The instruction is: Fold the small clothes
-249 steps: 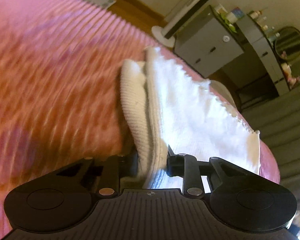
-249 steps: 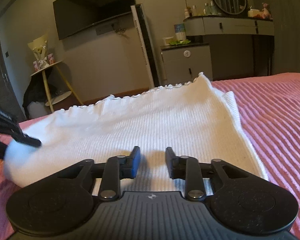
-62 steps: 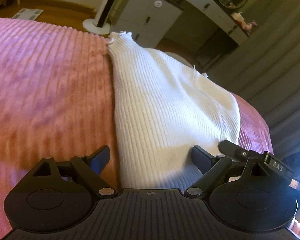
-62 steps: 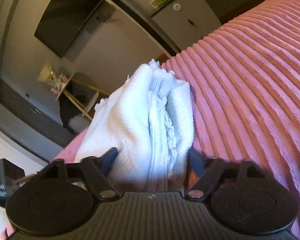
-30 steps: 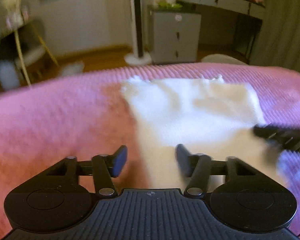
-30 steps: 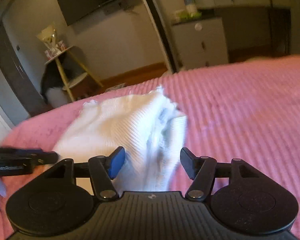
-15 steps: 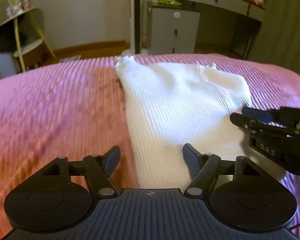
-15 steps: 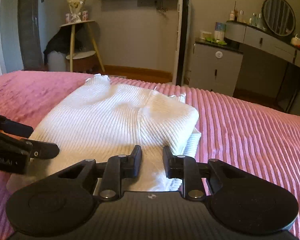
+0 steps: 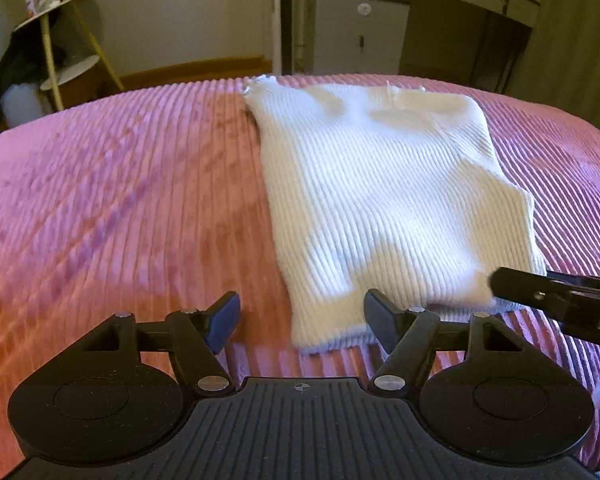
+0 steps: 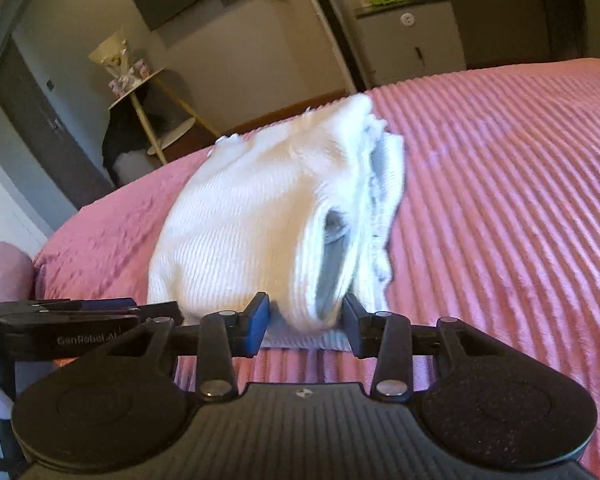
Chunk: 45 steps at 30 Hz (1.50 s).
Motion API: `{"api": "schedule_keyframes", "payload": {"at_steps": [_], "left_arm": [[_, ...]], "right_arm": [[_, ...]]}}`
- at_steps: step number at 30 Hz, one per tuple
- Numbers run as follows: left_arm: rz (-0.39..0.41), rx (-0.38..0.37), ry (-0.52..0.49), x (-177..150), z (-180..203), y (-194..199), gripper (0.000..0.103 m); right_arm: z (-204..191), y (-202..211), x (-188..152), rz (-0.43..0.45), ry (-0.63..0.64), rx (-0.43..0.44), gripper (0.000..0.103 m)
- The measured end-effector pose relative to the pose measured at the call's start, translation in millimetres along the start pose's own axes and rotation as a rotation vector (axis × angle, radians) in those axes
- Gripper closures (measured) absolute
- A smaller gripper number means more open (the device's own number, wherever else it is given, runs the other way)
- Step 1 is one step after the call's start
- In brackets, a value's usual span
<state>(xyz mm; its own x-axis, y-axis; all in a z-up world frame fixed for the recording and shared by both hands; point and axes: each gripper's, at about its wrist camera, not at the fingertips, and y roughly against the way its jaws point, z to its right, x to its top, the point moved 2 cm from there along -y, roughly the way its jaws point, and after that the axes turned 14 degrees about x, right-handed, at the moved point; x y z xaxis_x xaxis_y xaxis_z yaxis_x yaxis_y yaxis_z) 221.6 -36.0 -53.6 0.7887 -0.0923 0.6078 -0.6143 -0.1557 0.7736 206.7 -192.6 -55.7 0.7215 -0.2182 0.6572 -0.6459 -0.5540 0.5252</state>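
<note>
- While the white ribbed garment [image 9: 384, 200] lies folded into a rough rectangle on the pink ribbed bedspread [image 9: 120, 200], our left gripper [image 9: 302, 320] hangs just short of its near edge with the jaws spread wide and nothing between them.
- From the left wrist view we see the near left corner of the garment lying between the two fingertips, though neither pad touches the knit.
- Our right gripper [image 10: 303, 320] sits at the near right corner of the folded stack; in the left wrist view it comes in from the right [image 9: 556, 300], its tip just at the garment's near right edge.
- From the right wrist view, the stacked layers of the garment [image 10: 260, 216] bulge between our right fingers, whose pads sit against either side of the bundle. The jaws stand part way apart, and we cannot tell whether they are pinching the cloth or only bracketing it.
- Several layers show at the garment's right side, with a grey-shadowed gap between the upper fold and the lower ones.
- Beyond the bed we see a grey cabinet [image 9: 356, 32] and a small yellow-legged side table [image 9: 60, 40].
</note>
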Motion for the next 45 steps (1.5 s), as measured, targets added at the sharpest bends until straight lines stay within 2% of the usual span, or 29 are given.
{"api": "schedule_keyframes", "payload": {"at_steps": [2, 4, 6, 8, 9, 10, 11, 14, 16, 19, 22, 26, 29, 32, 34, 45], "left_arm": [[-0.009, 0.007, 0.008, 0, -1, 0, 0.028], [-0.030, 0.007, 0.023, -1, -3, 0, 0.027], [-0.041, 0.005, 0.030, -4, -3, 1, 0.023], [-0.045, 0.020, 0.021, -8, -2, 3, 0.014], [-0.048, 0.029, 0.014, -12, -1, 5, 0.013], [-0.054, 0.035, 0.008, -15, -1, 7, 0.012], [-0.060, 0.040, 0.007, -19, -2, 11, 0.010], [-0.063, 0.036, 0.029, -32, -7, 25, 0.006], [-0.074, 0.031, 0.054, -39, -11, 35, 0.006], [-0.095, 0.037, 0.081, -49, -16, 49, 0.005], [-0.095, 0.053, 0.094, -54, -19, 66, 0.005], [-0.090, 0.062, 0.091, -56, -20, 84, 0.002], [-0.093, 0.091, 0.067, -54, -19, 90, 0.002], [-0.096, 0.115, 0.062, -52, -20, 94, 0.002], [-0.107, 0.112, 0.064, -52, -20, 96, 0.002], [-0.080, 0.126, -0.007, -54, -7, 105, 0.002]], "right_arm": [[1, -8, 3, -0.007, 0.011, -0.021, 0.065], [6, -14, 5, -0.005, 0.029, -0.083, 0.074], [7, -18, 8, 0.001, 0.049, -0.139, 0.074], [1, -18, 7, 0.000, 0.081, -0.189, 0.074], [-2, -17, 6, 0.000, 0.103, -0.233, 0.066], [-6, -15, 4, 0.001, 0.133, -0.295, 0.063], [-9, -12, 3, 0.003, 0.147, -0.316, 0.063], [-19, 3, -2, -0.016, 0.129, -0.317, 0.048], [-29, 10, -11, -0.074, 0.157, -0.330, 0.028], [-43, 18, -25, -0.146, 0.199, -0.327, 0.013], [-54, 25, -35, -0.162, 0.202, -0.323, 0.004], [-68, 36, -39, -0.154, 0.191, -0.306, 0.004], [-80, 38, -38, -0.153, 0.239, -0.311, 0.004], [-84, 41, -33, -0.139, 0.233, -0.316, 0.004], [-87, 38, -30, -0.159, 0.237, -0.352, 0.004], [-91, 53, -27, -0.112, 0.249, -0.361, 0.004]]}}
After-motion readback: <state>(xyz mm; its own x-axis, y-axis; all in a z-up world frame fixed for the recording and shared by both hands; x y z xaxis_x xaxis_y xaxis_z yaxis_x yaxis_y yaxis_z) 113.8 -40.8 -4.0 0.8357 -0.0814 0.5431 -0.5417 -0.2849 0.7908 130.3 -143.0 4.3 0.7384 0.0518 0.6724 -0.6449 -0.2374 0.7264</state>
